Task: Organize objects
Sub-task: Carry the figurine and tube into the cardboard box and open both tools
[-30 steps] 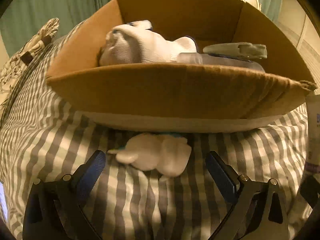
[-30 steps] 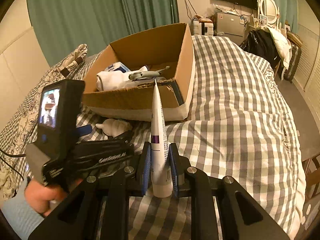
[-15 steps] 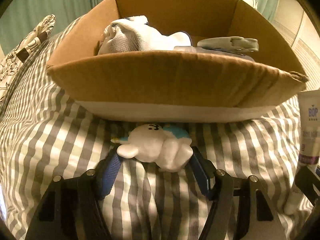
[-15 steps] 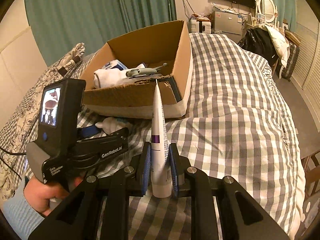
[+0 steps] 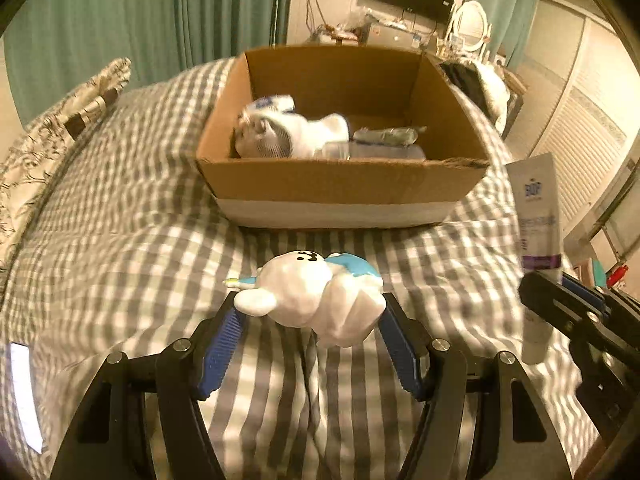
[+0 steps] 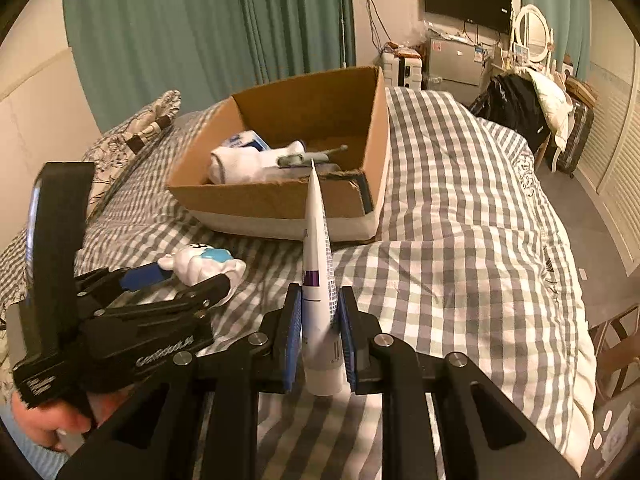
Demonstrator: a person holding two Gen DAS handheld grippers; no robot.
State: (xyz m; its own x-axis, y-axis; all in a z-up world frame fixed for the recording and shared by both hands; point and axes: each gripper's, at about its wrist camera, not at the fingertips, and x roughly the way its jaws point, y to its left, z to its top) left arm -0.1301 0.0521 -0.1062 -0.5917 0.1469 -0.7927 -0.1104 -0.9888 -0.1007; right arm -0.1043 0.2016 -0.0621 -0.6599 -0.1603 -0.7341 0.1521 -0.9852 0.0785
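Note:
My left gripper (image 5: pixel 310 328) is shut on a white bunny toy with a blue scarf (image 5: pixel 316 292) and holds it above the checked bedspread, in front of an open cardboard box (image 5: pixel 340 188). The toy also shows in the right wrist view (image 6: pixel 202 264). My right gripper (image 6: pixel 320 320) is shut on a white cream tube with a purple band (image 6: pixel 318 248), cap end down. The tube also shows at the right of the left wrist view (image 5: pixel 538 236). The box (image 6: pixel 280 200) holds rolled white socks (image 5: pixel 288 136) and a grey tool (image 5: pixel 388 135).
The grey-and-white checked bedspread (image 6: pixel 460 240) covers the bed around the box. A patterned pillow (image 5: pixel 52 140) lies at the left. Green curtains (image 6: pixel 200 20) hang behind. A dark bag and clothes (image 6: pixel 520 112) pile up at the far right.
My left gripper closed on the bunny toy and lifted it up and back from the box. My right gripper still holds the tube and has risen slightly.

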